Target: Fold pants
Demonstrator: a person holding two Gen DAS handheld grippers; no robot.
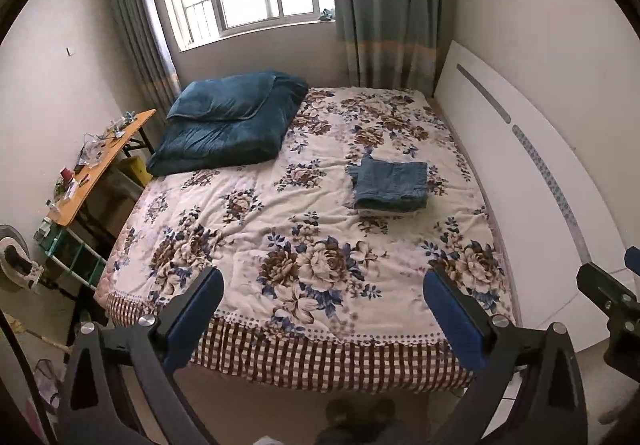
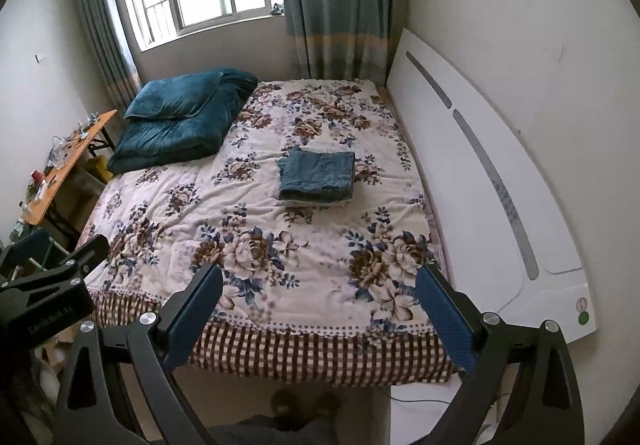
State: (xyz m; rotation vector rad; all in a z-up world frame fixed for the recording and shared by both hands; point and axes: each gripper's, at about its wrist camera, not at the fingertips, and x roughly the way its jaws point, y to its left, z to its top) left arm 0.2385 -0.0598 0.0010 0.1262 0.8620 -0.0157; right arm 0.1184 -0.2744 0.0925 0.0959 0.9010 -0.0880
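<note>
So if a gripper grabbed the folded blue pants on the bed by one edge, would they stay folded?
Probably not. The folded blue pants are soft cloth in loose stacked layers, so lifting one edge would likely let them droop and unfold. They rest on a paler folded item; pushing may drag both across the rumpled floral bedspread.

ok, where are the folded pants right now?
In both wrist views the folded pants lie on the floral bedspread, right of centre toward the white headboard, well beyond both open grippers.
</note>
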